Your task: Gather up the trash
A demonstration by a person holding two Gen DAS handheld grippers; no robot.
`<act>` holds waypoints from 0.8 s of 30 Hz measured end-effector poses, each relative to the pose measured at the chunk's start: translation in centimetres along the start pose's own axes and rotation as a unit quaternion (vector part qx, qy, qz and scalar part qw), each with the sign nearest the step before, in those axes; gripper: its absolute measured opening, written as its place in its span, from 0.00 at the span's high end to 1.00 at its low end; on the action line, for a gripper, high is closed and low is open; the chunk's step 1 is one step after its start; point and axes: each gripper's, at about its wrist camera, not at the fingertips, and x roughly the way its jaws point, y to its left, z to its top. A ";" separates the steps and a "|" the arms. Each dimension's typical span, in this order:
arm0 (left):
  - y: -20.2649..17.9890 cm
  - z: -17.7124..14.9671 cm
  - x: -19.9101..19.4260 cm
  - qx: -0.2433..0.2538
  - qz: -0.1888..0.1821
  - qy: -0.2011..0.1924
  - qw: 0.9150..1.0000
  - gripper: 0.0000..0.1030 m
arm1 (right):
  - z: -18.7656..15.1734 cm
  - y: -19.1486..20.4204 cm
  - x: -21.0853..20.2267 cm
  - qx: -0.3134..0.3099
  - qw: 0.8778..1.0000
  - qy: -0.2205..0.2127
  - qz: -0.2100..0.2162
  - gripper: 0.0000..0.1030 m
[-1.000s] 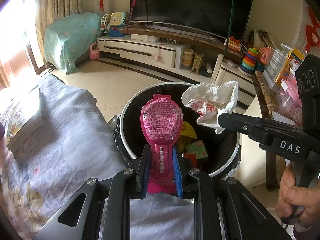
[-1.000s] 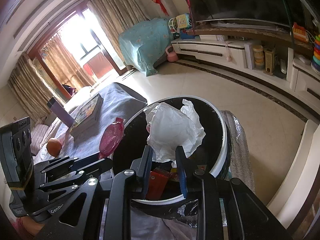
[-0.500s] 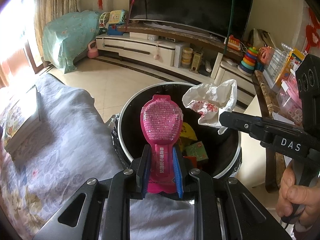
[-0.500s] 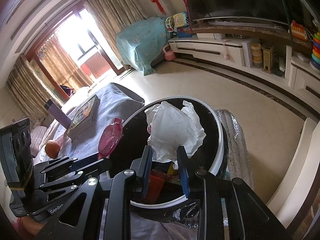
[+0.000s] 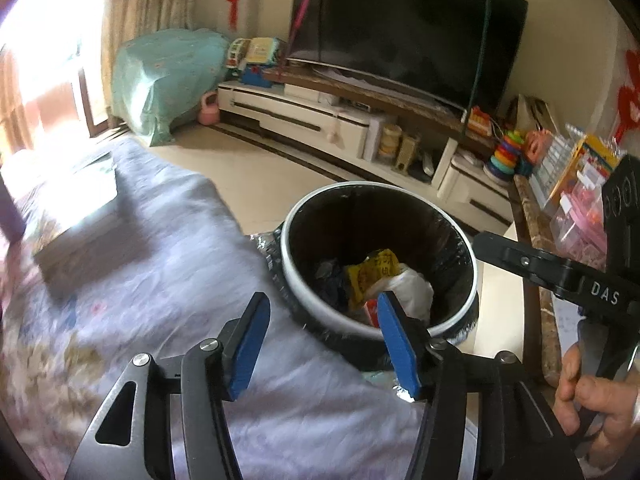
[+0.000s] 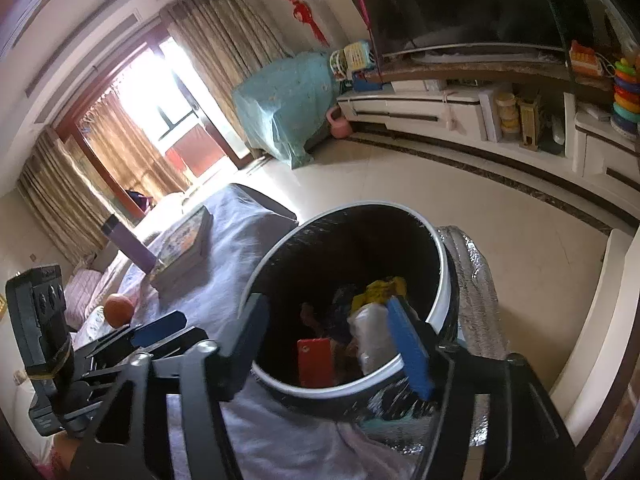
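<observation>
A round bin with a white rim (image 5: 289, 268) (image 6: 441, 304) and black liner stands beside the cloth-covered surface. The white plastic bag (image 5: 412, 290) (image 6: 372, 340) lies inside it, next to a yellow wrapper (image 5: 372, 272) (image 6: 382, 288) and a red box (image 6: 316, 362). I cannot clearly see the pink pouch among the rubbish. My left gripper (image 5: 322, 334) (image 6: 160, 330) hovers over the cloth just left of the bin, jaws opening, nothing between them. My right gripper (image 6: 332, 334) (image 5: 486, 242) hangs over the bin's near rim, jaws also opening and empty.
The pale purple cloth (image 5: 160, 264) carries a stack of books (image 6: 184, 248), an orange (image 6: 118, 310) and a purple bottle (image 6: 128, 242). A TV stand (image 5: 304, 120) lines the far wall across bare tiled floor (image 6: 500, 216). A marble-edged counter (image 5: 536, 224) with toys stands to the right.
Both grippers opened. The pink pouch left the left jaws and the white bag left the right jaws; the bag now lies in the bin. The left gripper shifted left, away from the bin.
</observation>
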 end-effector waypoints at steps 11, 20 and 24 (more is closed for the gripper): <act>1.7 -7.8 -6.7 -0.041 -0.004 -0.041 0.998 0.35 | -4.9 3.8 -3.1 -0.013 0.999 -0.036 -0.005 0.07; 1.0 -13.4 -11.3 -0.034 0.012 -0.090 0.995 0.24 | -9.2 6.2 -7.1 -0.043 0.991 -0.111 -0.063 0.01; -0.4 -14.7 -14.3 -0.007 0.035 -0.141 0.989 0.13 | -9.4 7.6 -9.0 -0.083 0.982 -0.144 -0.091 0.00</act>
